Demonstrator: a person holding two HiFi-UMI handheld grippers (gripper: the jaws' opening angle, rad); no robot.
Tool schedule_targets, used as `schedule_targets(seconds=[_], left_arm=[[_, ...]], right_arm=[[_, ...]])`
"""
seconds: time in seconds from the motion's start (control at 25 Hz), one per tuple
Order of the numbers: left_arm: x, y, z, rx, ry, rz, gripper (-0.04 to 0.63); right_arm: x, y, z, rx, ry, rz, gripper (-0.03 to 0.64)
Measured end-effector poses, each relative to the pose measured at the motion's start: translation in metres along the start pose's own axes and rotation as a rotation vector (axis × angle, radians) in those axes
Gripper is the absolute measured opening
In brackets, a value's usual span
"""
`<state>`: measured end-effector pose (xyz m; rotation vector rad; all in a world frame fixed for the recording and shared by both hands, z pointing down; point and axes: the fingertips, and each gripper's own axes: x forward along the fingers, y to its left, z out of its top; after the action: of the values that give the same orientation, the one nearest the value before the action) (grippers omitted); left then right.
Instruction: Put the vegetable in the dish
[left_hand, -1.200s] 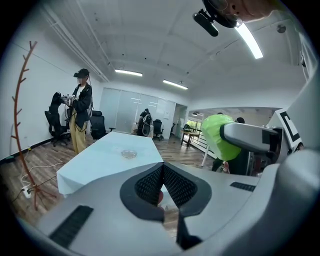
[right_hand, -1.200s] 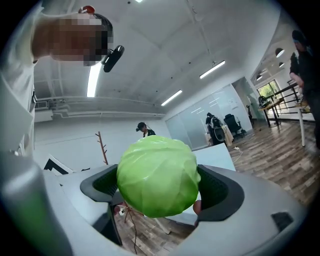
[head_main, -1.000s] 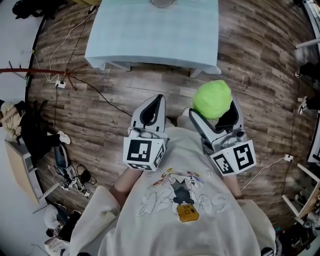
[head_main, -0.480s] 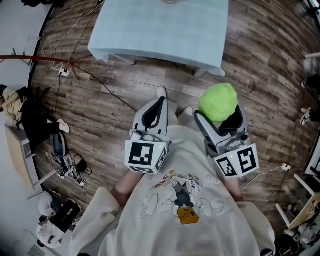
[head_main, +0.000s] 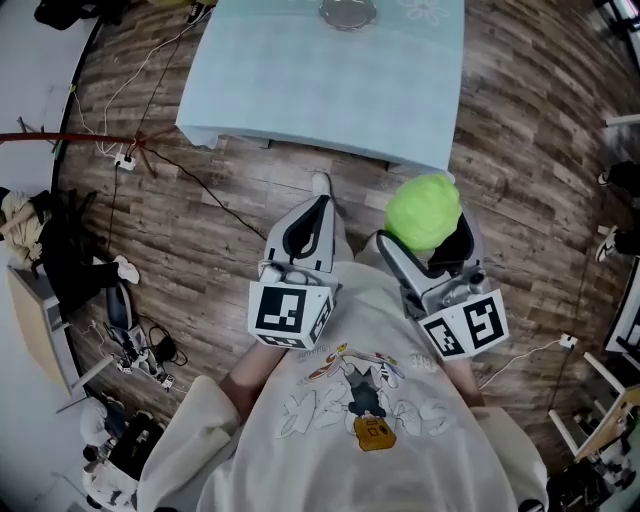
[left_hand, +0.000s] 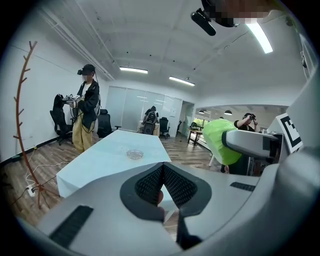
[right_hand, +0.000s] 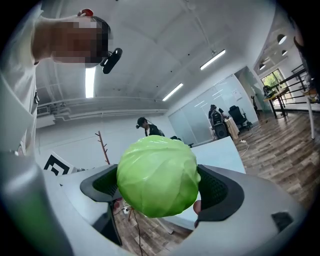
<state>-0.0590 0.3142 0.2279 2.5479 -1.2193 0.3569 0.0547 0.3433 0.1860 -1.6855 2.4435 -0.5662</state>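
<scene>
A round green cabbage (head_main: 424, 211) (right_hand: 157, 176) is clamped between the jaws of my right gripper (head_main: 428, 232), held above the wooden floor short of the table. In the left gripper view the cabbage (left_hand: 221, 141) shows at the right. My left gripper (head_main: 311, 218) (left_hand: 161, 181) is shut with nothing in it, its pads pressed together. A small clear glass dish (head_main: 348, 12) (left_hand: 134, 154) sits on the far part of the pale blue table (head_main: 320, 80) ahead.
A thin red coat-stand pole (head_main: 70, 140) and white cables (head_main: 120, 160) lie left of the table. Bags and gear (head_main: 60, 250) crowd the left wall. A person in yellow trousers (left_hand: 85, 115) stands beyond the table, with office chairs behind.
The view has shifted so the table and dish sit slightly nearer and more in view. Both grippers keep their places before me, the cabbage still held.
</scene>
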Motion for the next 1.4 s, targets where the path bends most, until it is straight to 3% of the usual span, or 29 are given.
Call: schedule_targets(seconds=[0.44, 0.8, 1.4], left_arm=[[0.088, 0.091, 0.045, -0.01, 0.012, -0.077, 0.006], [0.136, 0.167, 0.088, -0.032, -0.034, -0.134, 0.006], [0.198, 0.21, 0.107, -0.032, -0.016, -0.171, 0.006]], right_arm=[[0.123, -0.021, 0.029, -0.005, -0.006, -0.055, 0.488], [0.209, -0.029, 0.041, -0.008, -0.016, -0.15, 0.488], [0.284, -0.063, 0.051, -0.033, 0.0, -0.189, 0.488]])
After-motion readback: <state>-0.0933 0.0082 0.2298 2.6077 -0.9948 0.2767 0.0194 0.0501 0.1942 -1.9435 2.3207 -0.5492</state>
